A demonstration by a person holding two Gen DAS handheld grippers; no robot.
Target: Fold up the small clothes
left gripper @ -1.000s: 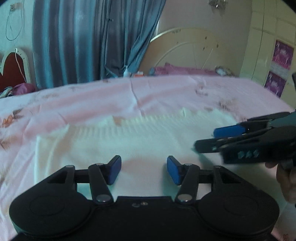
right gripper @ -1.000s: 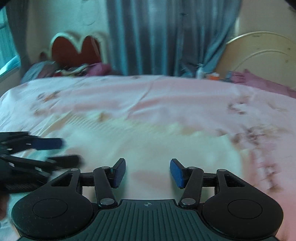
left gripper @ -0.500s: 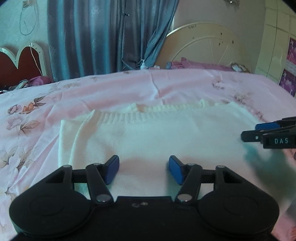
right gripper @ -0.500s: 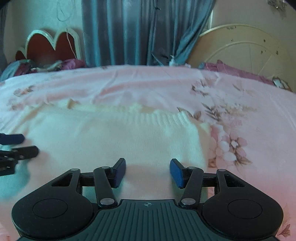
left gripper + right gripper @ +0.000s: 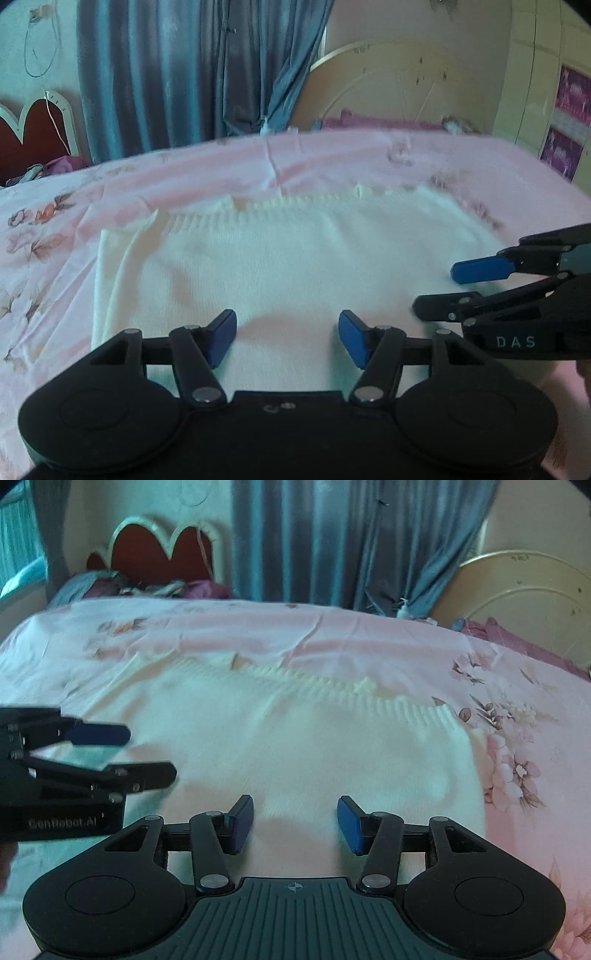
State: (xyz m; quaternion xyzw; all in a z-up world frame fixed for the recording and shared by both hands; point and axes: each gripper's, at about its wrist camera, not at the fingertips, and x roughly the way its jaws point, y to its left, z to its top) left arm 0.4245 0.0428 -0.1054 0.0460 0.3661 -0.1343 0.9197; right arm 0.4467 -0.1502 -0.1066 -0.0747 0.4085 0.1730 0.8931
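Tongs were found spread on both sides, nothing between the blue pads. The left tongs [image 5: 287,338] hung just above the near part of the white knit sweater [image 5: 295,258], and the right tongs [image 5: 295,821] hung likewise beside them, close together over the garment's middle. Left jaws read as easing wider, though by a small margin. The sweater lay flat on the pink floral bedsheet [image 5: 221,173], near the bed's front edge, its ribbed band [image 5: 369,694] on the far side and its side edges folded in underneath or beside it; sleeves could not be told apart with certainty. Its long axis ran left to right across both views. In my judgement the step in hand was taking hold for the next fold. To do it well, each pair of tongs should move out to a near corner, pinch all layers together, and lift evenly so the edge carries straight toward the ribbed band.
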